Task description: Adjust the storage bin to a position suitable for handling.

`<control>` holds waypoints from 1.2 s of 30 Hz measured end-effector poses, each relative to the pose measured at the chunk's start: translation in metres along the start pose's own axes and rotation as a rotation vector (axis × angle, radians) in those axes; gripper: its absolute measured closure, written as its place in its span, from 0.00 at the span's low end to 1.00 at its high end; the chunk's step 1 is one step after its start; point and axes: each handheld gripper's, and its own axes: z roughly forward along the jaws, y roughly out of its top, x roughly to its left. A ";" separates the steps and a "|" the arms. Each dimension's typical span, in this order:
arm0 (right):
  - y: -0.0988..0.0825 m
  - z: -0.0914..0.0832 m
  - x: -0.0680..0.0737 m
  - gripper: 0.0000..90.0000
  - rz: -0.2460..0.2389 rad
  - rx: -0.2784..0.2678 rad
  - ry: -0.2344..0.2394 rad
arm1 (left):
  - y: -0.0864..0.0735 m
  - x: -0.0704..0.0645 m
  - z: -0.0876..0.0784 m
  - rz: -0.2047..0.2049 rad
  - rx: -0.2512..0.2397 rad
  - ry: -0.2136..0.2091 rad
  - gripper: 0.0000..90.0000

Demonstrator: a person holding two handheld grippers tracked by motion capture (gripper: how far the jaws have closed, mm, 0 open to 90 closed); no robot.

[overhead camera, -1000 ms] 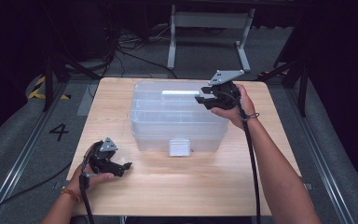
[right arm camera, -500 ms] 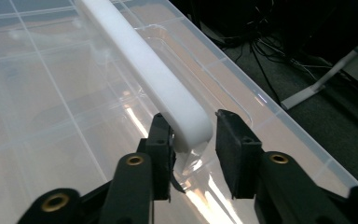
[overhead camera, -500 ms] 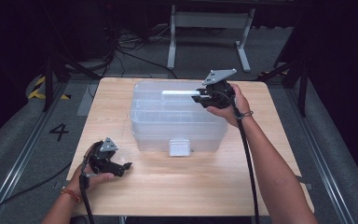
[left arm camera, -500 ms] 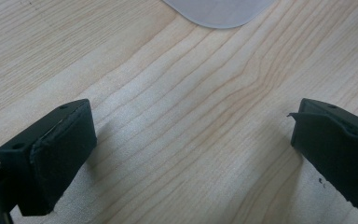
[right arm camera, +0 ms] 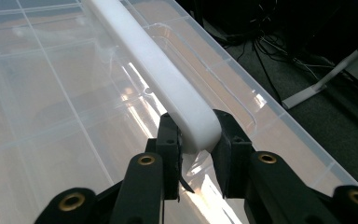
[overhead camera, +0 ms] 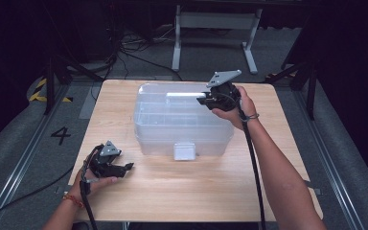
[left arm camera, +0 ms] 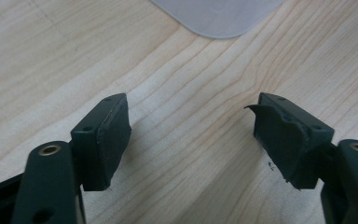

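The right tool (right arm camera: 193,154) is seen closed on the end of the white handle (right arm camera: 154,70) that lies along the top of the clear box (overhead camera: 182,120). Compared with a second ago, this tool has been moved a little further over the box lid — from beside the handle's right end to directly on it — and both jaws are now pressed against the handle's sides. This suggests that the grasp is made, and that lifting the handle, or carrying the box by it, is probably the step to come.

The box itself has not been shifted; it stands in the middle of the worktop (overhead camera: 196,191), with its white latch (overhead camera: 184,150) on the side toward the person.

The left tool (overhead camera: 111,164) has been kept where it was, near the box's front left corner, low over the wood. Its jaws are wide apart and nothing is held between them — only a corner of the box is seen beyond them.
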 end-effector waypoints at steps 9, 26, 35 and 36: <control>0.008 -0.001 -0.006 0.83 0.019 0.018 0.013 | 0.018 0.002 -0.031 0.025 -0.150 0.011 0.55; 0.018 0.000 -0.020 0.82 0.044 0.044 0.043 | 0.057 -0.009 -0.048 0.067 -0.221 0.023 0.91; 0.018 0.000 -0.022 0.82 0.051 0.034 0.052 | 0.067 -0.010 -0.036 0.058 -0.256 -0.014 0.99; 0.018 0.000 -0.022 0.82 0.051 0.034 0.052 | 0.068 -0.011 -0.035 0.053 -0.256 -0.021 0.99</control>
